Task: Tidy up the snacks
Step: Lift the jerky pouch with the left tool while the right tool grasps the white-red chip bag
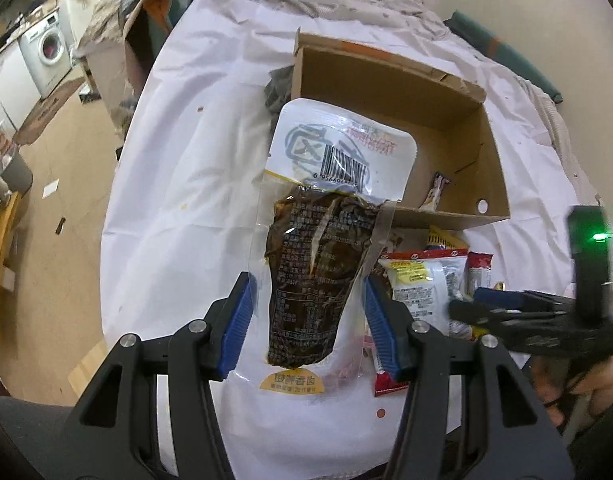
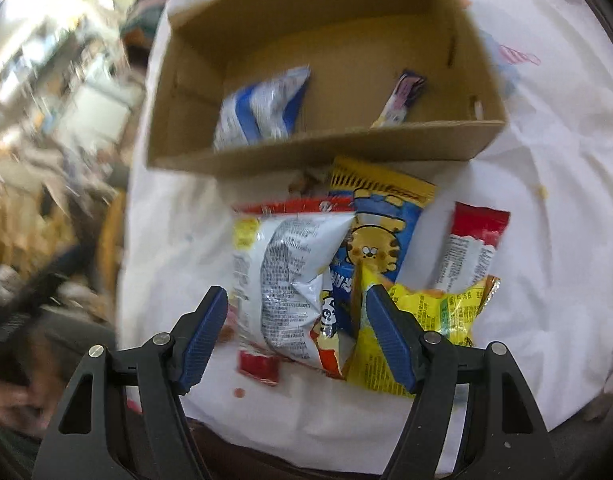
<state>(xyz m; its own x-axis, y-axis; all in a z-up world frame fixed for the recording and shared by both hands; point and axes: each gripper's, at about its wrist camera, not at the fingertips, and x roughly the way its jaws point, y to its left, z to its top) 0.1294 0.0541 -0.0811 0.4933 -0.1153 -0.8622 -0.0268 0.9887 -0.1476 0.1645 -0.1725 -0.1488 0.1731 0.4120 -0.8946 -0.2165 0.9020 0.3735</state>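
My left gripper is shut on a clear vacuum pack of dark braised food with a white barcoded end, held above the white table in front of an open cardboard box. My right gripper is open and hovers over a pile of snacks. A white bag with red trim lies below its fingers, beside a blue tiger bag, a yellow bag and a red-and-white pack. The box contains a blue-and-white bag and a small bar. The right wrist view is blurred.
The white cloth covers the table, whose edge drops to the floor on the left. A washing machine stands far left. A small red packet lies near the front edge. A person's hand grips the right tool.
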